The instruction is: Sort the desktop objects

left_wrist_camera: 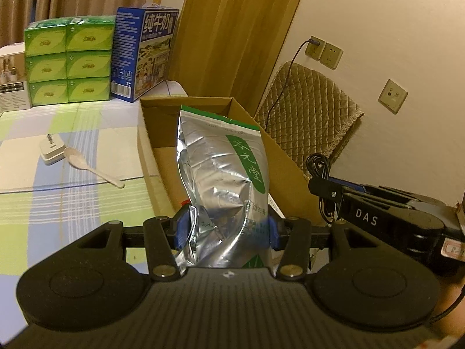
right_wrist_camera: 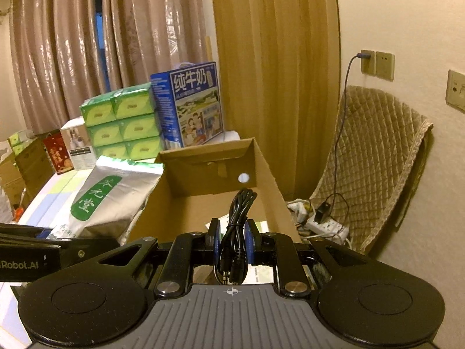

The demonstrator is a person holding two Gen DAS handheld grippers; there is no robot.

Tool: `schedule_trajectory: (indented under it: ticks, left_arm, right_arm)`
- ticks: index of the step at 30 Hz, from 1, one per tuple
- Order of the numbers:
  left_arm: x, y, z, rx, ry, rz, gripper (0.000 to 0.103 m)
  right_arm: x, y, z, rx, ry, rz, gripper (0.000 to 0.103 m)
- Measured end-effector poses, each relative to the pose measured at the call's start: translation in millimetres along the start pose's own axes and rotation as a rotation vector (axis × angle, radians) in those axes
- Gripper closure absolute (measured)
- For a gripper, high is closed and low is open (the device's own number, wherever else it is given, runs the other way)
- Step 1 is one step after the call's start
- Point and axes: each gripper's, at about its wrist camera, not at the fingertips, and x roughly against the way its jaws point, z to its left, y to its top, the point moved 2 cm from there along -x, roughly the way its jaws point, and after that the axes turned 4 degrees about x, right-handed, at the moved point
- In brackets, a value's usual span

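Both clamped: left gripper (left_wrist_camera: 225,229) crinkled foil pouch (left_wrist_camera: 223,171), right gripper (right_wrist_camera: 232,240) coiled black cable (right_wrist_camera: 237,218).

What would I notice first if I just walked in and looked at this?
Probably the shiny silver foil bag, pinched in the left gripper right in front of the open cardboard box. Next, the bundle of black cable squeezed in the right gripper over that same box. Behind them, bright green tissue packs are stacked beside a blue milk carton.

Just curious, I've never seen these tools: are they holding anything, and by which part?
Yes. The left gripper pinches the silver foil pouch near its bottom end. The right gripper clamps the bundled black cable around its middle.
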Motion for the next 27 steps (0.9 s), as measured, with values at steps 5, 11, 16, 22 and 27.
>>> schedule_trajectory:
  ticks: [5, 11, 16, 22, 27]
  left_arm:
    - [-16.3, 10.3, -6.8, -0.005, -0.008, 0.009, 0.058]
    - [-31.5, 17.6, -10.6, -0.002, -0.019, 0.017, 0.058]
    - [-41.4, 20.4, -11.1, 0.006, -0.027, 0.023, 0.058]
    - [-54.0, 26.5, -8.7, 0.013, -0.027, 0.031, 0.058]
    - [-63.2, 33.1, -2.9, 0.02, -0.022, 0.032, 0.058]
  right_arm:
    - [-11.2, 4.5, -7.1, 0.0, -0.001, 0.007, 0.089]
    - [-18.8, 9.8, -12.1, 0.006, -0.008, 0.009, 0.089]
    - [-25.0, 12.6, -16.0, 0.011, -0.018, 0.016, 0.089]
    - [-35.3, 13.1, -18.2, 0.013, -0.019, 0.029, 0.089]
    - [-47.8, 14.2, -17.9, 0.014, -0.015, 0.04, 0.089]
